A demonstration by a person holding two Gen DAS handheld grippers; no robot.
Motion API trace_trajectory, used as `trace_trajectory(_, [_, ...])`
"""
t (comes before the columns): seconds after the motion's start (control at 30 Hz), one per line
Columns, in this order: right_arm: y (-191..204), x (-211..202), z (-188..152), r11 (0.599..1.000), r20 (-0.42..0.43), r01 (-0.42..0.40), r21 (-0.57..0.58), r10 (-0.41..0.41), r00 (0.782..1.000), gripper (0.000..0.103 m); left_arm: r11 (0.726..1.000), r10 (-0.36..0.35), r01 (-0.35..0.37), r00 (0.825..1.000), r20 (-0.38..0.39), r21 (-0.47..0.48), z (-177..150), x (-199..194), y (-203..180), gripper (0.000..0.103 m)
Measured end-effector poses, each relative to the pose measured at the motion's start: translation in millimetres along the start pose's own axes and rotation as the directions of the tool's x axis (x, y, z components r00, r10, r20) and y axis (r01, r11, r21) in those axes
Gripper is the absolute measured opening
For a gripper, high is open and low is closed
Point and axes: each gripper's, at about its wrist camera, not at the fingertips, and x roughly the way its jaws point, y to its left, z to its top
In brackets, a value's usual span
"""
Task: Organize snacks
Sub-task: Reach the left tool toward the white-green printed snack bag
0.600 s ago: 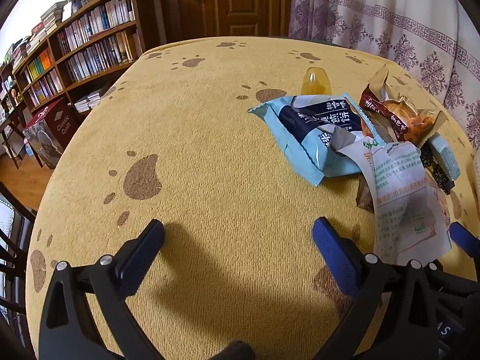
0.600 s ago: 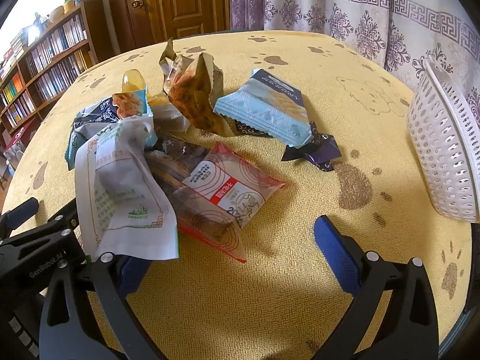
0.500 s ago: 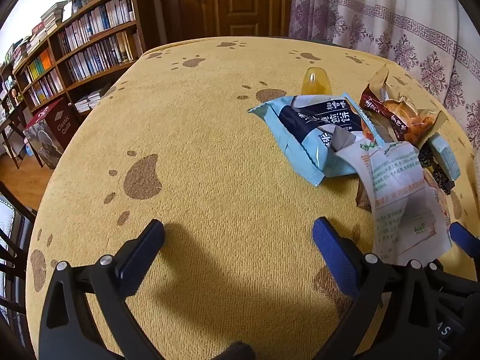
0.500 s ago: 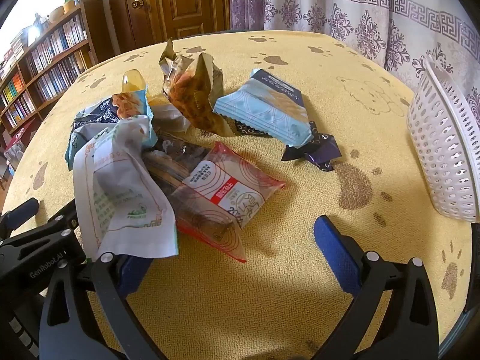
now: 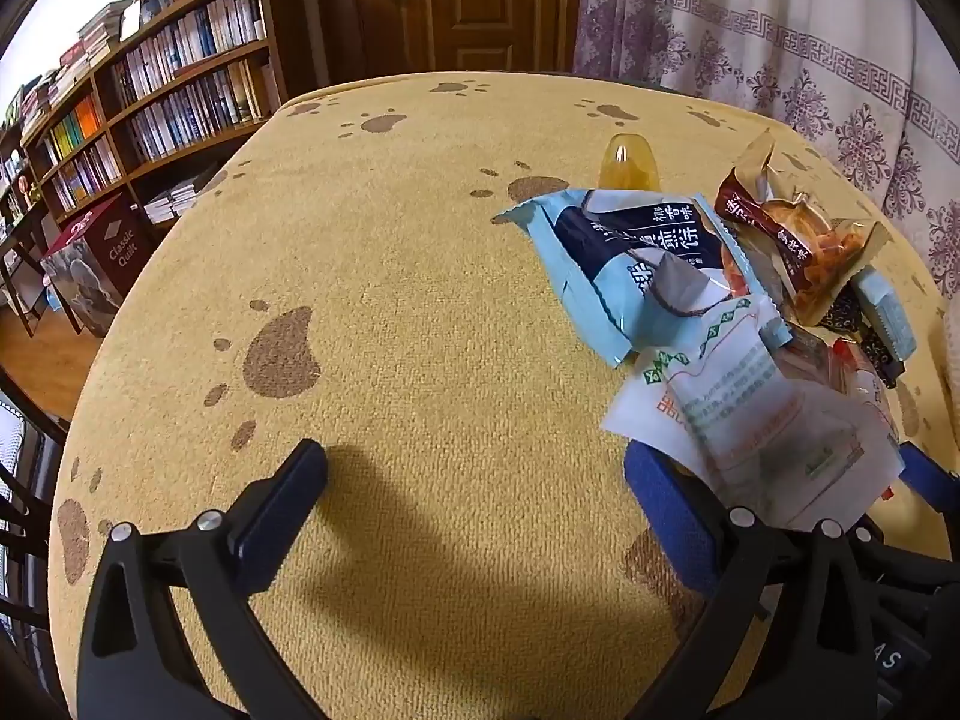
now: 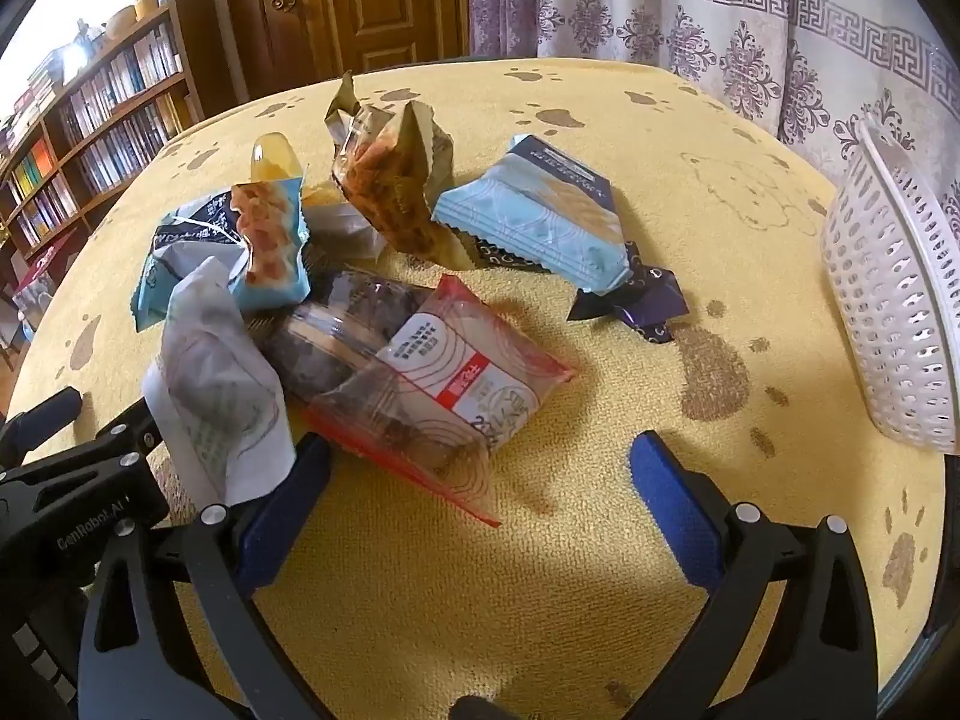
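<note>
A pile of snack packets lies on the yellow paw-print table point(image 5: 390, 300). In the left wrist view a white and green packet point(image 5: 762, 420) lies over my right finger, behind it a light blue and navy packet point(image 5: 630, 246) and a brown packet point(image 5: 792, 240). My left gripper point(image 5: 474, 468) is open and empty above bare cloth. In the right wrist view my right gripper point(image 6: 480, 462) is open and empty, with a clear red-edged packet point(image 6: 432, 390) between its fingers; the white packet point(image 6: 216, 384), a blue packet point(image 6: 534, 216) and a brown packet point(image 6: 390, 180) lie around.
A white perforated basket point(image 6: 894, 300) lies at the right table edge. A dark purple wrapper point(image 6: 642, 300) and a yellow jelly cup point(image 6: 276, 162) lie by the pile. A bookshelf point(image 5: 150, 108), a door and curtains stand behind the table.
The white and green packet has crumpled and shifted toward the grippers. The right gripper has moved slightly forward, closer to the red-edged packet. Both stay open.
</note>
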Motion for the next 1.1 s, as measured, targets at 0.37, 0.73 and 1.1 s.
trace_trajectory(0.37, [-1.5, -0.3, 0.1, 1.000, -0.006, -0.007, -0.008, 0.007, 1.000, 0.101, 0.995, -0.089, 0.091, 0.995, 0.033, -0.050, -1.7, -7.4, 9.9, 0.098])
trace_trajectory(0.73, [-2.8, -3.8, -1.1, 1.000, 0.000, -0.028, -0.007, 0.028, 1.000, 0.101, 0.979, -0.156, 0.165, 0.984, 0.084, -0.123, -7.9, -20.7, 22.7, 0.098])
trace_trajectory(1.1, [-11.0, -23.4, -16.9, 0.996, 0.022, -0.092, -0.017, 0.093, 0.995, 0.101, 0.962, -0.199, 0.219, 0.971, 0.132, -0.163, -17.1, -36.2, 32.1, 0.098])
